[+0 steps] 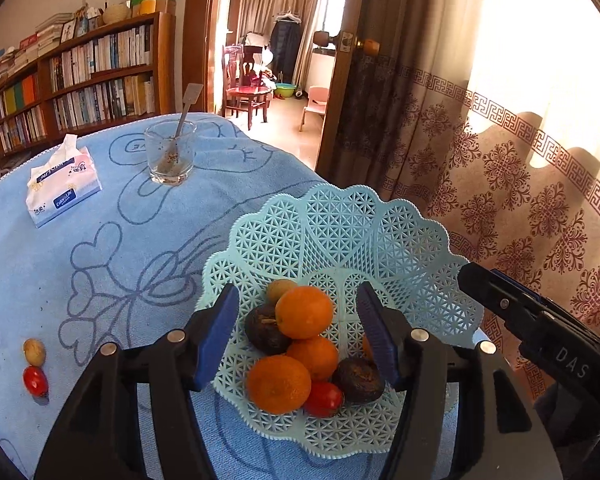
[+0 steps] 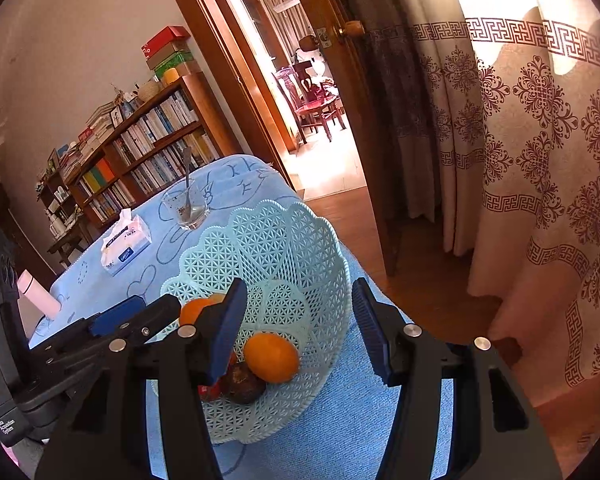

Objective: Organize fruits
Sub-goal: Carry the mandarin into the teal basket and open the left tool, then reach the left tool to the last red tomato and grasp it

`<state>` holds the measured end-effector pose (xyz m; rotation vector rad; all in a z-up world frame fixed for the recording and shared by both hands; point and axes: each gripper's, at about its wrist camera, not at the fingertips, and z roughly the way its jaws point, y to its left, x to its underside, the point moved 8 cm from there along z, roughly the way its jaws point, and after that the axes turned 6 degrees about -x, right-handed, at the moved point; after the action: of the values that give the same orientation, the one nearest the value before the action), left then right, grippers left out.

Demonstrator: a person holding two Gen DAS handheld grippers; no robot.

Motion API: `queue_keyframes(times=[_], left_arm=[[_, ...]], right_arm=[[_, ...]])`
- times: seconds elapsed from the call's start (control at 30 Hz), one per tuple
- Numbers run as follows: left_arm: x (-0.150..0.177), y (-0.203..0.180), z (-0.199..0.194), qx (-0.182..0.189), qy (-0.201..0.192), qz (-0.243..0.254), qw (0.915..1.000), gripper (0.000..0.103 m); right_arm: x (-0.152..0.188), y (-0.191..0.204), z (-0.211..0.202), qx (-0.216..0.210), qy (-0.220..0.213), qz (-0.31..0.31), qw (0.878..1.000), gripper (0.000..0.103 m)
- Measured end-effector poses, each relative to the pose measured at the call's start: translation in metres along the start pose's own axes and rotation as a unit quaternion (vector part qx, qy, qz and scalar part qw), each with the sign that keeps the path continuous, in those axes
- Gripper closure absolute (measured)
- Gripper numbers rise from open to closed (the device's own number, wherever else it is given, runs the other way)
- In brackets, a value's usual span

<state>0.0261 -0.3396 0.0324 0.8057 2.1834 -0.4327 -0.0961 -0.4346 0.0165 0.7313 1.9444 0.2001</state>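
Blue towel (image 1: 100,264) covers worktop. Tissue pack (image 1: 62,188) left, glass (image 1: 170,154) with spoon (image 1: 184,114) beside it. Bookshelf (image 1: 80,76) behind, curtain (image 1: 520,168) right.

Daylight floods my feeds through the cream patterned curtain (image 1: 520,152), which blows out to white glare near the top right. The blue cloth-covered bench (image 1: 100,248) is evenly lit, with soft shadows beneath the pale turquoise lattice plastic basket (image 1: 380,232). Both fisheye views bow straight lines and go black at the corners. Focus is sharp throughout.
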Motion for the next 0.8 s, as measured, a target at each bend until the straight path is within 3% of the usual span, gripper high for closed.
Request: queue_keyframes(times=[0.13,0.3,0.47,0.8], left_arm=[[-0.002,0.018,-0.006,-0.016,-0.002,-0.016,0.9997,0.038],[-0.003,0.04,-0.015,-0.046,-0.013,-0.029,0.9984,0.024],[-0.003,0.058,-0.024,-0.075,-0.022,-0.034,0.9963,0.017],[0.002,0.085,-0.038,-0.117,-0.033,-0.034,0.992,0.015]], right_arm=[[0.002,0.002,0.001,-0.002,0.004,-0.001,1.0,0.047],[0.007,0.009,0.001,-0.006,0.008,-0.006,1.0,0.046],[0.009,0.014,0.001,-0.009,0.008,-0.008,1.0,0.045],[0.015,0.025,0.002,-0.019,0.013,-0.017,1.0,0.039]])
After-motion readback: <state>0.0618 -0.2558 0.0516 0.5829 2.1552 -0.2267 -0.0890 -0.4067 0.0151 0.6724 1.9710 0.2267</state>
